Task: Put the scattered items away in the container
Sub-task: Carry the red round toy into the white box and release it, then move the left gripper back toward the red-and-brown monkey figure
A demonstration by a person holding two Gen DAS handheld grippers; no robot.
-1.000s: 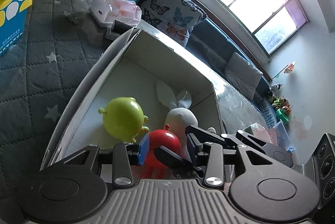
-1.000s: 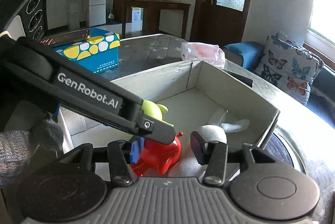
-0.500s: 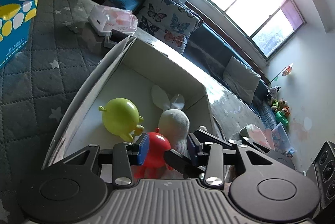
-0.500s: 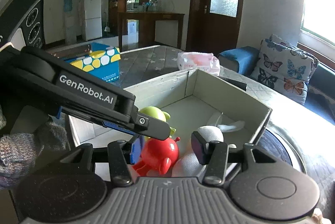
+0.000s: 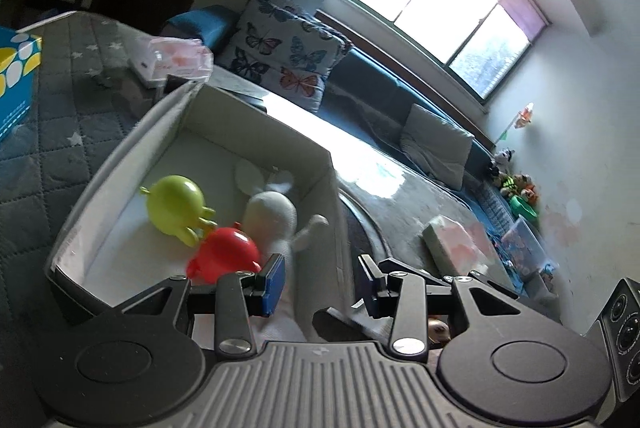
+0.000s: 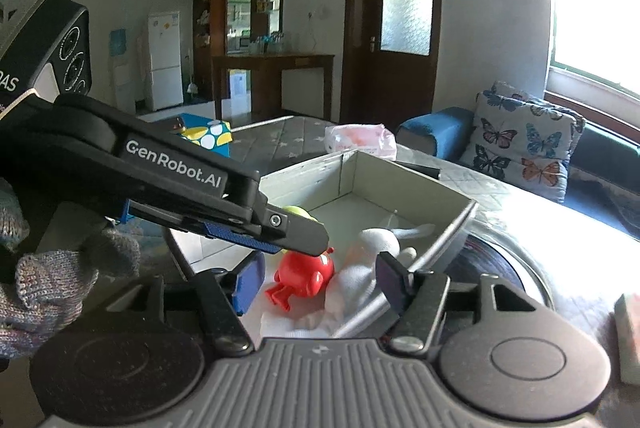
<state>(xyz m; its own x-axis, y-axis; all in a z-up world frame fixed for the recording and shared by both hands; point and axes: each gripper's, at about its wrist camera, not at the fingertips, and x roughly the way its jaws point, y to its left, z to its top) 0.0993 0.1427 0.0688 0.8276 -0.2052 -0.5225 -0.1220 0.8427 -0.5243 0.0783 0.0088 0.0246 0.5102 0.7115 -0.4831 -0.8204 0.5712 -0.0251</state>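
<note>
An open cardboard box stands on the grey quilted table. Inside lie a green pig toy, a red pig toy and a white knitted rabbit. My left gripper is open and empty above the box's near right corner. It shows in the right wrist view crossing above the box. My right gripper is open and empty just above the red pig and the rabbit.
A blue box with yellow and white dots and a pink tissue pack lie on the table behind the box. A pale packet lies to the right. A sofa with butterfly cushions stands beyond.
Both grippers have risen and pulled back from the box. The left gripper's jaws have widened and swung right, off the red pig, which lies loose in the box.
</note>
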